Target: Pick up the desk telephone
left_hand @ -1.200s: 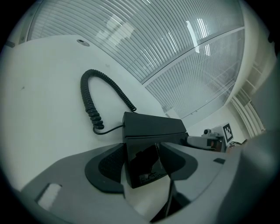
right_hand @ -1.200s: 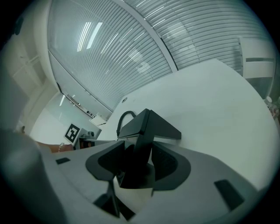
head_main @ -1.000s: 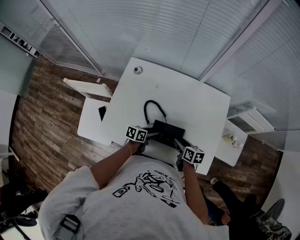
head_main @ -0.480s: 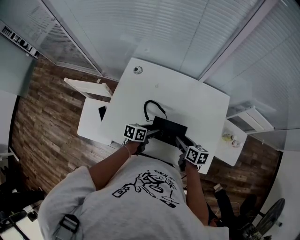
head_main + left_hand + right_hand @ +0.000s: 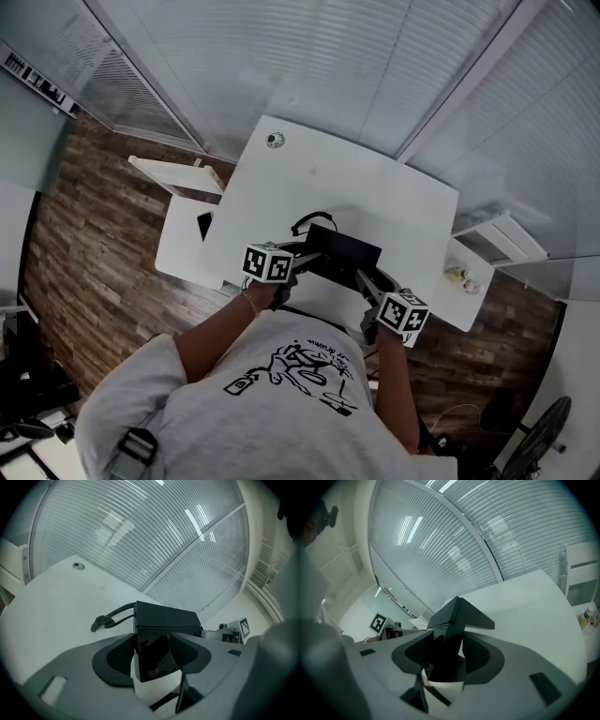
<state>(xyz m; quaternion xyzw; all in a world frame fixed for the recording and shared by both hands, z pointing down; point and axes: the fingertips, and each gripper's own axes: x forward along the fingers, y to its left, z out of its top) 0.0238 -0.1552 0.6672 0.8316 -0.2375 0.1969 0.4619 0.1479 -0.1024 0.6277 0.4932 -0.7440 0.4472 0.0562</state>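
Note:
The black desk telephone (image 5: 343, 253) hangs above the white table (image 5: 375, 192), gripped from both ends. My left gripper (image 5: 302, 265) is shut on its left end; in the left gripper view the phone's glossy body (image 5: 164, 620) fills the gap between the jaws of that gripper (image 5: 153, 657). My right gripper (image 5: 368, 280) is shut on the other end, where the tilted phone (image 5: 457, 616) sits between the jaws of the right gripper (image 5: 445, 654). The coiled cord (image 5: 108, 619) trails from the phone's back down to the table.
A small round fitting (image 5: 274, 140) sits near the table's far left corner. A low white side table (image 5: 178, 248) with a dark flat object (image 5: 203, 226) stands at the left. A white shelf (image 5: 469, 281) with small items is at the right. Slatted glass walls close off the far side.
Both grippers have risen with the telephone, lifting it off the table. The cord's loop has drawn in closer to the phone.

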